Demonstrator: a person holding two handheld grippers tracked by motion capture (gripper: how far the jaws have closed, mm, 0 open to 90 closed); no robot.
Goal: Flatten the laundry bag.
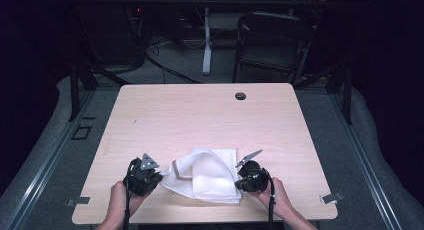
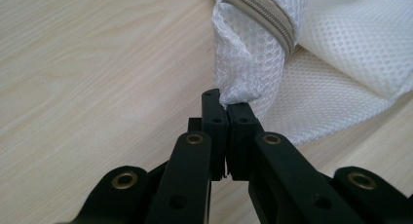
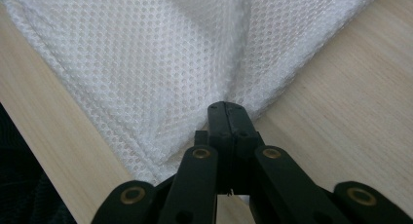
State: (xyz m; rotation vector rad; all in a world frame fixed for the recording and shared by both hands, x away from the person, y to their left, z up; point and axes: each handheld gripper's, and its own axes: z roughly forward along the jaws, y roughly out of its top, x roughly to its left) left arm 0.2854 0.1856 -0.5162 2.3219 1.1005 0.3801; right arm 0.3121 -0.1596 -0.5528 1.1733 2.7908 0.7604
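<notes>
White mesh laundry bag [image 1: 207,172] on wooden table [image 1: 200,110]; left gripper [image 2: 226,104] and right gripper [image 3: 228,108] each clamped on its fabric.

Mesh bag [image 2: 336,63] cut off by top edge (zipper [image 2: 265,14] too).

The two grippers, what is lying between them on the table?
A white mesh bag with a zipper lies between the left gripper and the right gripper; each is shut on an edge of it. The high view shows this.
</notes>
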